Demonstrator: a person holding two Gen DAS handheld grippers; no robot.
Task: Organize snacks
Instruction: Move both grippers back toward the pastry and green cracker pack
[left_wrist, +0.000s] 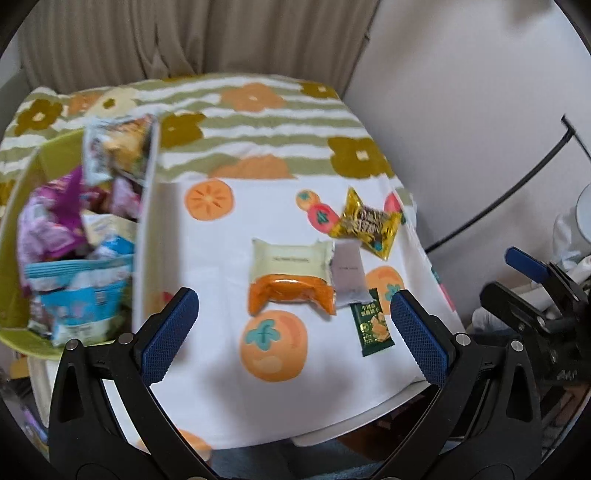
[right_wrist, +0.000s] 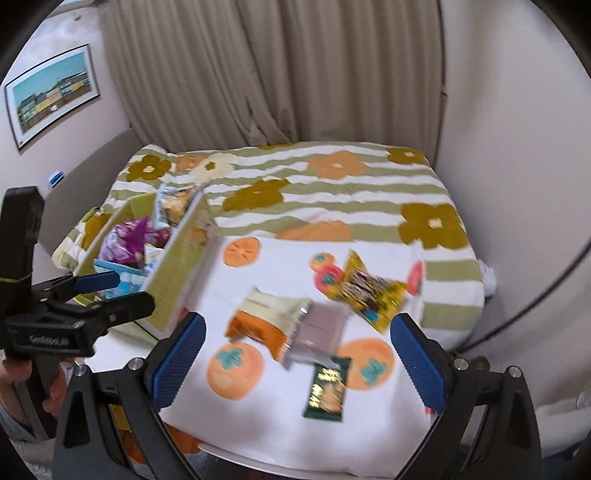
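Orange-cream packet (left_wrist: 291, 280) waits at 12 o'clock of left claw (left_wrist: 295, 332); both claws wide open, empty. Pickup step; next grasp, drop into box (left_wrist: 147, 221) at 9 o'clock.

Snacks on a fruit-print table

The white-clothed table (left_wrist: 229, 398) carries a snack-filled box (left_wrist: 147, 236) at its left edge and four packets (left_wrist: 291, 277) clustered near its right edge.

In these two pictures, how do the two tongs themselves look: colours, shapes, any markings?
Both are alike: the left tongs and the right tongs have black triangular arms with cut-outs, silver round rivets, and blue pads with a fine grid texture. On the left tongs' black body, seen from the right wrist view, there is white lettering, too blurred to read. No cables show.
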